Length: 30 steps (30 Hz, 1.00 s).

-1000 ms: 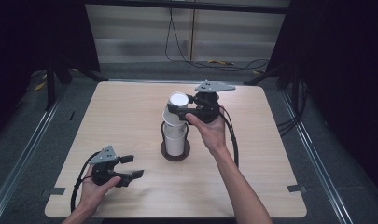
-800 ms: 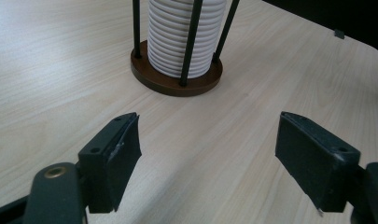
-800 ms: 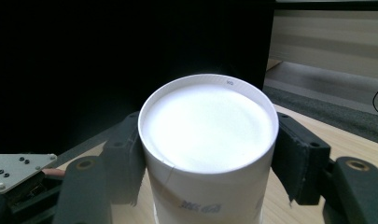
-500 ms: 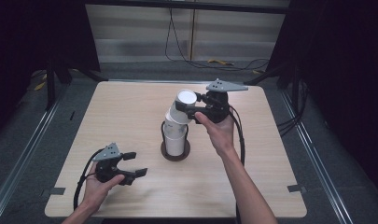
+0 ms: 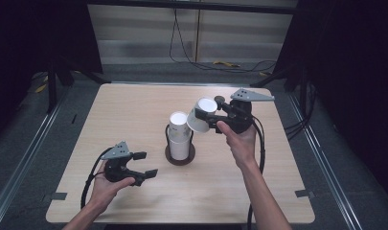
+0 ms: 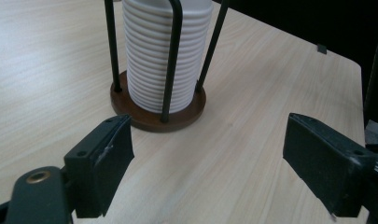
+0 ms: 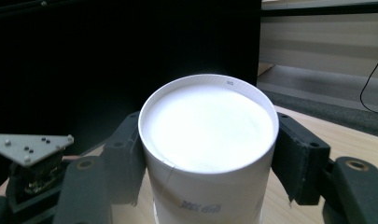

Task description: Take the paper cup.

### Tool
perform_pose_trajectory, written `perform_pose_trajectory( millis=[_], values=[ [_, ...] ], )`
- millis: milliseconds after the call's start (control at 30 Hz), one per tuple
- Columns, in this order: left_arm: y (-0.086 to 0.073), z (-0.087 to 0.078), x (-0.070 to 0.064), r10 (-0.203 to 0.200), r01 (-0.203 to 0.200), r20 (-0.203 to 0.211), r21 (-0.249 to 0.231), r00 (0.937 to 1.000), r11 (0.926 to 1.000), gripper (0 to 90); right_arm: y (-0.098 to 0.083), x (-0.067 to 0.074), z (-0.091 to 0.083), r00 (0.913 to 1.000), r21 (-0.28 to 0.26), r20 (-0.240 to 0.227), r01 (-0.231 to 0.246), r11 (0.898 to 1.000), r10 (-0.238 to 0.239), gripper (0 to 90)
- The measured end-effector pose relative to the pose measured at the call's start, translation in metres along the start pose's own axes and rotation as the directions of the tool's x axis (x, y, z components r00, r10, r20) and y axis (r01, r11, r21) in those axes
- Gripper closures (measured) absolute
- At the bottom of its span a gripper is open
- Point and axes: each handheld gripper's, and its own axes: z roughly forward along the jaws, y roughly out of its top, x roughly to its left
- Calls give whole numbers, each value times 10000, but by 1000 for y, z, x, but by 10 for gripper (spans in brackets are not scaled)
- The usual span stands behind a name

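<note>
Forearms enter from the near edge of the wooden table (image 5: pixel 134 110) in the high view, both cut off at the frame. Nearest, at the left, the left gripper (image 5: pixel 144 165) rests low over the table in the person's left hand (image 5: pixel 103 189), its jaws standing wide apart with nothing between them; in the left gripper view (image 6: pixel 207 158) both black pads are clipped by the lower edge. Just beyond it, at the table's middle, a stack of white paper cups (image 5: pixel 179 136) stands upright inside a black wire cup holder (image 5: pixel 180 156) on a round brown base; the left gripper view shows the ribbed stack (image 6: pixel 165 56) with its top cut off. Farther and to the right, the right gripper (image 5: pixel 208 120), carried in the right hand (image 5: pixel 237 139), is clamped on a single white paper cup (image 5: pixel 200 115), held tilted in the air just beside the top of the stack, whether touching it is hard to tell. In the right gripper view the cup (image 7: pixel 207 140) sits between the two pads, its small blue print too blurred to read. Beyond the table, cables (image 5: pixel 215 64) lie on the dim floor.
</note>
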Motion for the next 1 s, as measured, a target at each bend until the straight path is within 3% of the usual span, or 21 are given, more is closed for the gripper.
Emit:
perform_pose_trajectory(
  millis=[433, 567, 833, 867, 900, 1000],
  values=[
    [14, 15, -11, 420, -417, 348, -105, 9985, 9991, 160, -36, 3, -11, 9996, 621, -245, -97, 9980, 112, 342],
    [18, 16, -11, 475, -471, 413, -108, 9980, 9988, 168, -43, 3, -10, 9993, 750, -326, -170, 9970, 195, 342],
    [25, 19, -14, 476, -457, 543, -366, 9974, 9983, 168, -56, 15, -7, 9965, 975, -830, 24, 9952, 58, 342],
    [26, 20, -14, 509, -489, 539, -373, 9973, 9981, 167, -57, 17, -6, 9963, 1081, -862, 46, 9941, 47, 342],
    [30, 22, -17, 797, -788, 567, -176, 9952, 9967, 166, -59, 18, -4, 9959, 1187, -905, 90, 9929, 18, 341],
    [34, 23, -21, 807, -788, 698, -304, 9943, 9964, 167, -63, 19, 0, 9945, 1310, -1041, 84, 9914, 54, 342]
  ],
)
